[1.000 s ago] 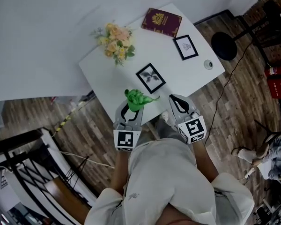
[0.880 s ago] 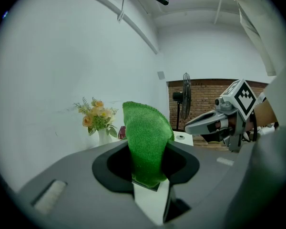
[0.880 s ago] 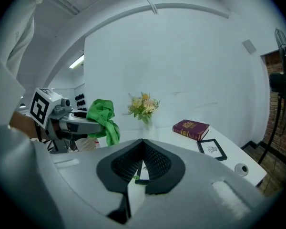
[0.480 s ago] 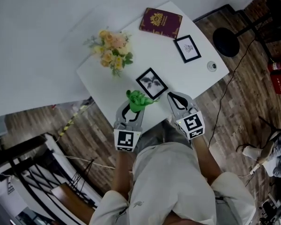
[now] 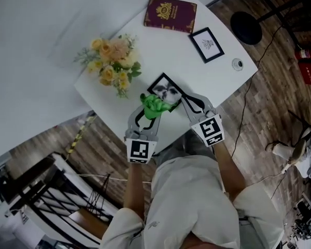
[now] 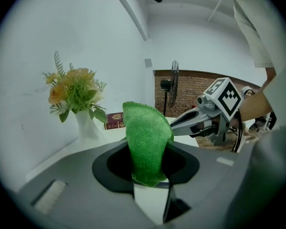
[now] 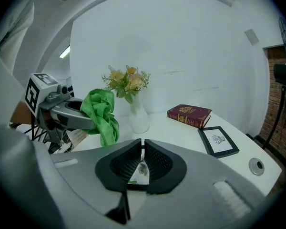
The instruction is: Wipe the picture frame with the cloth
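Observation:
A black picture frame [image 5: 165,86] with a leaf print lies on the white table [image 5: 155,51]. My left gripper [image 5: 149,111] is shut on a green cloth [image 5: 154,106], and the bunched cloth [image 6: 145,142] overlaps the frame's near edge. My right gripper [image 5: 185,98] has its tips at the frame's right corner. Its jaws [image 7: 142,151] stand shut to a thin slit, and the frame's print [image 7: 141,170] shows below through it. I cannot tell whether the tips touch the frame. The right gripper view has the cloth [image 7: 101,113] hanging at left.
A vase of yellow flowers [image 5: 111,61] stands left of the frame. A maroon book [image 5: 170,14], a second small frame [image 5: 207,44] and a small round object [image 5: 238,64] lie at the far right. The table edge is just under my grippers.
Both grippers have moved forward over the table. The cloth now overlaps the leaf frame's near edge, and the right gripper's tips have reached its corner.

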A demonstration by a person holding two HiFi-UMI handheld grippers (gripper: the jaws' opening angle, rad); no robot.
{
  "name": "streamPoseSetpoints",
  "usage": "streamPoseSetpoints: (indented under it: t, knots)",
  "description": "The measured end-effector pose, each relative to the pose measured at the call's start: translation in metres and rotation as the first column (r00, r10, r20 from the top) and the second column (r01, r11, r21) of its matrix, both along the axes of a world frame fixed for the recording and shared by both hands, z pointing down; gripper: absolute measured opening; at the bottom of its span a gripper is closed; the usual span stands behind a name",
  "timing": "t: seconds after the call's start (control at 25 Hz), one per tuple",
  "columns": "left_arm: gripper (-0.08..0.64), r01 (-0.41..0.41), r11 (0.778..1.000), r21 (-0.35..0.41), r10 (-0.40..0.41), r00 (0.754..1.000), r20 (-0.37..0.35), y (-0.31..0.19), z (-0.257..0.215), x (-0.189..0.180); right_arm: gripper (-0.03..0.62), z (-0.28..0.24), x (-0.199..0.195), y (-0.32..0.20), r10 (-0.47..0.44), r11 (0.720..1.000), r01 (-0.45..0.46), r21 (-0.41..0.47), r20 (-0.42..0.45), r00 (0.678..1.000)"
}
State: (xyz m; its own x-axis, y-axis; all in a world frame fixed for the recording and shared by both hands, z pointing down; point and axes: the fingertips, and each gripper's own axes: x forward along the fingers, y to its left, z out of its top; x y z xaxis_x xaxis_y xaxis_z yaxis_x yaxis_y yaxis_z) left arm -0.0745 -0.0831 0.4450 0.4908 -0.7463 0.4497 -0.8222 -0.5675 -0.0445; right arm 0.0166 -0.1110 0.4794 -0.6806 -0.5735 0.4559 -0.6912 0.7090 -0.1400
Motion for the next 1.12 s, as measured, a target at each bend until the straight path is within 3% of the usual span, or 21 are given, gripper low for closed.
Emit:
streamPoseSetpoints:
  t: [0.24,1.12]
  knots:
    - [0.163,-0.088,0.996,0.005,0.088,0.996,0.002,-0.018,0.019,0.005,0.031,0.034,-0.009,-0.017,0.016,1.0,-0.017,-0.025,-0.039,0.999]
    - [0.163,-0.164,0.985,-0.056,0.165,0.986,0.013,-0.066,0.081,0.023,0.061,0.096,-0.03,-0.041,0.025,0.996,-0.033,-0.083,-0.097,0.995]
